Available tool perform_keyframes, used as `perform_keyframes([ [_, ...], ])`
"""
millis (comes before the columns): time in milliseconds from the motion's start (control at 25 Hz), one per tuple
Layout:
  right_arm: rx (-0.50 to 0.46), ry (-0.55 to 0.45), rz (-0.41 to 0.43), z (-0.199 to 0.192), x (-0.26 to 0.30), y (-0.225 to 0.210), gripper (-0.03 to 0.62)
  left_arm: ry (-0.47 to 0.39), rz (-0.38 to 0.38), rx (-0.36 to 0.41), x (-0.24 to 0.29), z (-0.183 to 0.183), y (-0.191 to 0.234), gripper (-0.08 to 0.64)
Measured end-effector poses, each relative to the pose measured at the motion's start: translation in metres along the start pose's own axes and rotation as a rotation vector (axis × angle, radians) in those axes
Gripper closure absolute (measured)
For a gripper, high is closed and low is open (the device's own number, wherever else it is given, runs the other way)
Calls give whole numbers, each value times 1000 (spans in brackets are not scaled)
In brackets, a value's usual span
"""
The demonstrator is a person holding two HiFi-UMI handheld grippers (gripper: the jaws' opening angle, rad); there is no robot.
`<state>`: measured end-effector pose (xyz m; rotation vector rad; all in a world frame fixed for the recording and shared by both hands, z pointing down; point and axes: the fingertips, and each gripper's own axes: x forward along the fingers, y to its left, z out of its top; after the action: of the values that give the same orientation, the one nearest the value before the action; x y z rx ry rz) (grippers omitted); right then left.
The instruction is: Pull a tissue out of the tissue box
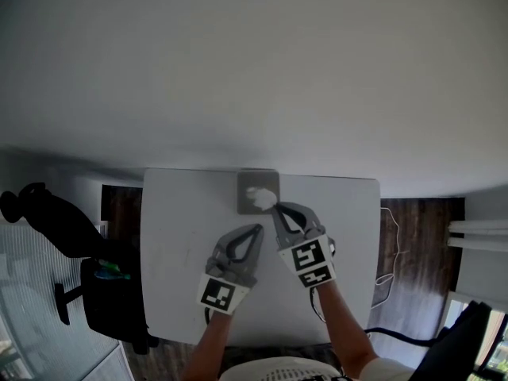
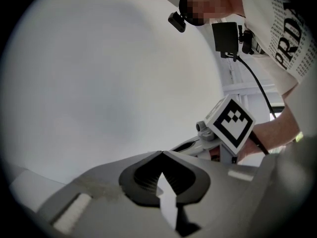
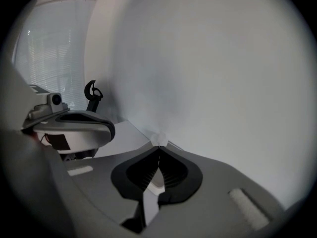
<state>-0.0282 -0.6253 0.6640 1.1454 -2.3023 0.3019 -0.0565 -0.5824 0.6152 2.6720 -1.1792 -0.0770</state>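
Note:
A grey tissue box [image 1: 248,182] lies flat at the far edge of the white table [image 1: 175,236]. A white tissue [image 1: 258,197] puffs up out of its top. My right gripper [image 1: 276,207] reaches to the tissue's right edge. In the right gripper view its jaws are closed, with a small white tuft of tissue [image 3: 159,138] at the tips. My left gripper [image 1: 259,228] hovers just short of the box, jaws closed on nothing. In the left gripper view its tips [image 2: 162,152] meet against a plain wall, and the right gripper's marker cube [image 2: 229,123] shows beside them.
A black chair [image 1: 107,296] stands at the table's left, and a dark stand [image 1: 48,213] is beyond it. A cable [image 1: 390,252] lies on the wooden floor to the right. A plain wall rises just behind the table. The person's arm [image 2: 277,133] is close at the right.

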Motion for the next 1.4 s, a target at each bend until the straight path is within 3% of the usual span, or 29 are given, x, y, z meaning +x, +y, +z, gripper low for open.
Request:
perform_keyframes([
  [760,-25,-97,0,57,-107,44,581,-44,-4,45,-46,78,-59,569],
  [960,-26,-121,-7,72,-128,48,581,-10,-39,139,-53,82,-67,569],
  [1080,-26,-134,-11,77,-144,52,581,-28,-26,99,-57,99,-78,569],
  [1200,-29,-141,-7,80,-162,58,581,13,-31,128,-67,96,-87,569],
  [1400,-42,-168,0,95,-188,66,581,2,-31,136,-74,115,-103,569],
])
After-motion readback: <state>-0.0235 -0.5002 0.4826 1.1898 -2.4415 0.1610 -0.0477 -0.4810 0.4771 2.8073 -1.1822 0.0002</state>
